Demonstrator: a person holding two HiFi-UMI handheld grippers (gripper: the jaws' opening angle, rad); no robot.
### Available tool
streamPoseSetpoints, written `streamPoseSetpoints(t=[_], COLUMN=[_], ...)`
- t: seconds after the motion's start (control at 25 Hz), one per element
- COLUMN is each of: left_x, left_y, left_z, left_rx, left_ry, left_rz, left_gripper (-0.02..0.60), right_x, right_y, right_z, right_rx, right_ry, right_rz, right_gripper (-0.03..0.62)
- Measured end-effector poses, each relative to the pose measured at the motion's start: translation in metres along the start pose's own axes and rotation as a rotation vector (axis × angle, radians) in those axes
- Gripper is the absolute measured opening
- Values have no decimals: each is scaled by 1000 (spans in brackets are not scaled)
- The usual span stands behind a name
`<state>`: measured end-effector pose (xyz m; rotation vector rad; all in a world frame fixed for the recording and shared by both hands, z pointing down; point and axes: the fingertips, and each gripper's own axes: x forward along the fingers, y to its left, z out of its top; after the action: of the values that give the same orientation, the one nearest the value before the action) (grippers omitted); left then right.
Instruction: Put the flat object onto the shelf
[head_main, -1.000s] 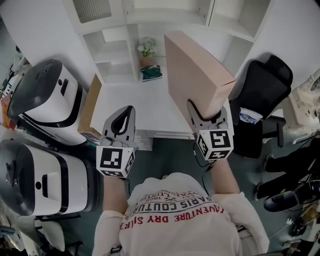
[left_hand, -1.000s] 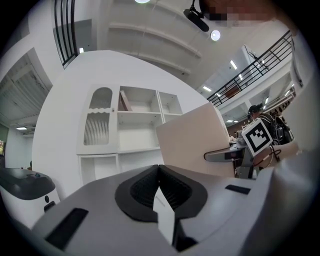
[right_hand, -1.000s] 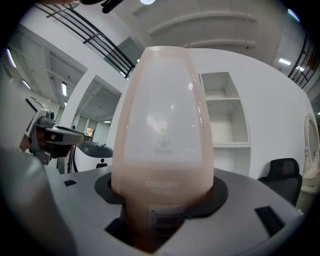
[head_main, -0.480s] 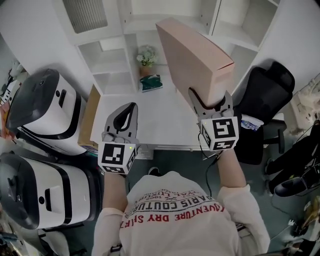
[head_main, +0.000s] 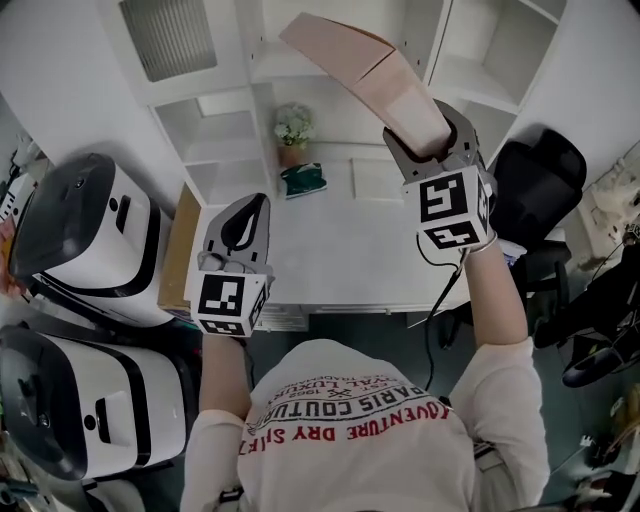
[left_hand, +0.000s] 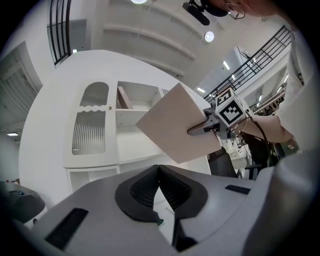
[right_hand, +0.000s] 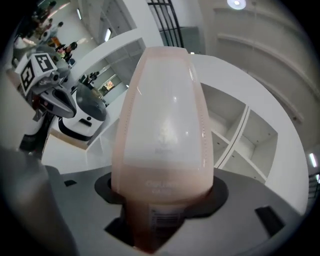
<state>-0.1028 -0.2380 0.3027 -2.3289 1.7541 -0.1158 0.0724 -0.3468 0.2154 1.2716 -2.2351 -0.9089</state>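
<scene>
— What's the biggest thing there?

— A white shelf unit (head_main: 215, 150) with open compartments, filling the back of the head view. A white table (head_main: 350, 250) butts against its foot. At the table's left stand two bulky white-and-black machines (head_main: 85, 235), one nearer the person than the other. A black office chair (head_main: 540, 175) is at the table's right.

— And the flat thing?

— A pale pink flat box (head_main: 375, 70), up in the air above the table and in front of the upper compartments. It rests on nothing. It lies tilted, with its far end toward the top middle of the shelf unit. Whether that end has entered a compartment I cannot tell.

— Who has it?

— The right tongs (head_main: 425, 125) are clenched on its near end. In the right gripper view the box fills the gap between the jaws, both pads pressed on its sides.

— The other pair?

— The left tongs (head_main: 258, 205) hang lower, over the table's left part, well apart from the box. Their jaws are closed tip to tip with nothing in them.

— Anything small?

— A brown cardboard slab (head_main: 178, 250) leans at the table's left edge. A flower pot (head_main: 292, 130) stands at the back of the table, and a green packet (head_main: 302, 180) lies just in front of it.
</scene>
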Motion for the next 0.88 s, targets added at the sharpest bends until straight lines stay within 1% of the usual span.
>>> streamPoseSetpoints(t=[0.12,0.2,0.4,0.52,0.68,0.8,0.88], left_x=[3,5,12,17,24,27,29], left_y=[3,2,7,18,31,41,50], left_z=[-1,-3,-7,-6,-13,-18,-18], left_rx=[5,15,52,29,23,14,8], left_ry=[-4,-2,-6,-23,-12,-15,-25], left_rz=[-10,-21,-47,-45,-48,-51,-45], left_gripper=[14,14,14,14,14,14,14], right_x=[21,31,57,76,97,109,120], right_y=[-7,-10,-7,-1,6,9,12], right_z=[11,18,29,34,42,48,50], right_rx=[-117,-215,-456,-531,-609,-701,-735], right_ry=[48,75,134,183,259,315,336], right_rz=[23,25,-9,-4,20,4,4], right_gripper=[304,305,305,308,310,306,308])
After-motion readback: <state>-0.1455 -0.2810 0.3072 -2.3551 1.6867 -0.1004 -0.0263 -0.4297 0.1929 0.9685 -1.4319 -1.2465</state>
